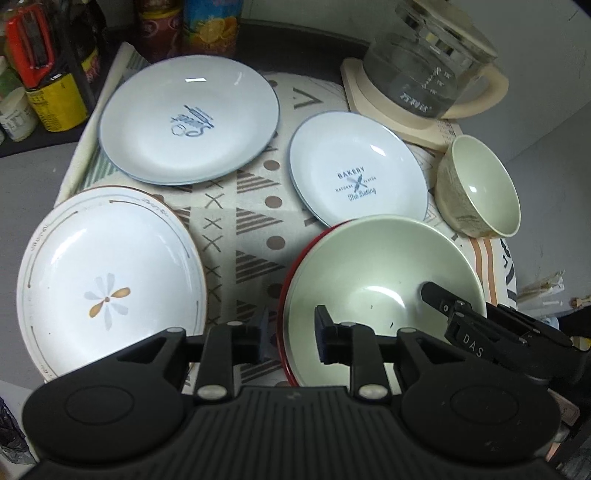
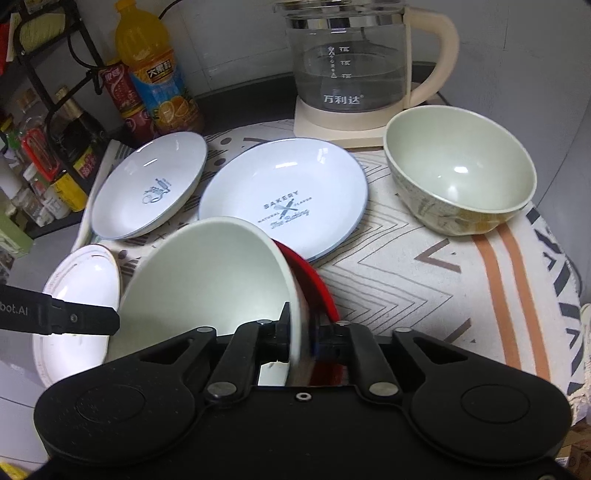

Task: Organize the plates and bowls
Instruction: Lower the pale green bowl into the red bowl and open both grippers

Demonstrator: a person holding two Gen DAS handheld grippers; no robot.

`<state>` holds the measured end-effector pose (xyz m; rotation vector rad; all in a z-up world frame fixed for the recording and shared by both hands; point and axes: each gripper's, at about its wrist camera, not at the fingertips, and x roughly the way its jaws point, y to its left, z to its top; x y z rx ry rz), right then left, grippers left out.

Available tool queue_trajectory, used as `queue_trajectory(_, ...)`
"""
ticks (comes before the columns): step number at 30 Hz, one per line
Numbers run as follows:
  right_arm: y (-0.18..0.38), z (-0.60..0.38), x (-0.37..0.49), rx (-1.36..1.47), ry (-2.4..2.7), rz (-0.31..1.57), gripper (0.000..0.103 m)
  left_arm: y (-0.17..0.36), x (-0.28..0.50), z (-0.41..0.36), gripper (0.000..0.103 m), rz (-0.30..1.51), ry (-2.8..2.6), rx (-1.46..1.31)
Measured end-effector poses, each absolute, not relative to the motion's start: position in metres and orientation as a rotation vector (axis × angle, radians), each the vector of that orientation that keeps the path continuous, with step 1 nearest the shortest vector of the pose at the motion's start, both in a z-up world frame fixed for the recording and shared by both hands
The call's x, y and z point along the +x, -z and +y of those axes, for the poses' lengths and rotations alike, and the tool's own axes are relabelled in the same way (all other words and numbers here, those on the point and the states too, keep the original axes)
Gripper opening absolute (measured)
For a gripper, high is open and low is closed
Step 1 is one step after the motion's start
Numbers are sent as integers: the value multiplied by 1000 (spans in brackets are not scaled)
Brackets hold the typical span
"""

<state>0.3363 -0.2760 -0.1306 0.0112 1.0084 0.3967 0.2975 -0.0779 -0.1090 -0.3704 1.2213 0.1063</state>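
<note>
A large pale green bowl [image 1: 380, 273] with a red outside sits at the front right of the patterned cloth; it also shows in the right wrist view [image 2: 207, 273], tilted. My right gripper [image 2: 299, 332] is shut on its rim, one finger inside and one outside. My left gripper [image 1: 290, 336] is open, its jaws either side of the bowl's left rim without clamping it. A flower plate [image 1: 107, 277] lies front left. Two blue-rimmed plates lie behind: a big one [image 1: 188, 118] and a "Bakery" one [image 1: 358, 173]. A small green bowl [image 1: 480, 184] stands at the right.
A glass kettle [image 1: 424, 70] on a cream base stands at the back right. Bottles and jars [image 1: 192, 26] line the back left, with a black rack [image 2: 48, 122] beside them. The cloth [image 1: 251, 221] hangs over the table's right edge.
</note>
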Motion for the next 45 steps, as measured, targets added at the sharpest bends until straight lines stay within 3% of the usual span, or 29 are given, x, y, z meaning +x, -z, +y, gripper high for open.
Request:
queue_trajectory(4, 129, -277, 332, -3, -415, 1015, 20, 101, 288, -78, 34, 1195, -139, -390)
queue_trajectory(6, 128, -278, 330, -4, -416, 1014, 20, 97, 283, -77, 42, 1178, -150, -394)
queue_trajectory(13, 114, -292, 326, 76, -444, 1012, 29, 90, 276, -76, 45, 1155, -168, -386)
queue_trajectory(16, 103, -302, 322, 119, -442, 972, 49, 87, 279, -78, 49, 1140, -162, -376)
queue_trajectory(21, 88, -325, 323, 161, -402, 915, 51, 84, 292, -84, 61, 1111, -152, -355)
queue_trajectory(34, 98, -372, 333, 219, -235, 868, 58, 87, 336, -125, 63, 1084, 1, -294)
queue_trajectory(38, 102, -384, 337, 242, -169, 860, 66, 93, 349, -138, 64, 1084, 45, -278)
queue_trajectory(41, 104, -391, 342, 253, -129, 852, 80, 98, 360, -150, 64, 1092, 69, -272)
queue_trajectory(45, 109, -403, 352, 270, -86, 851, 81, 101, 374, -166, 64, 1096, 107, -253)
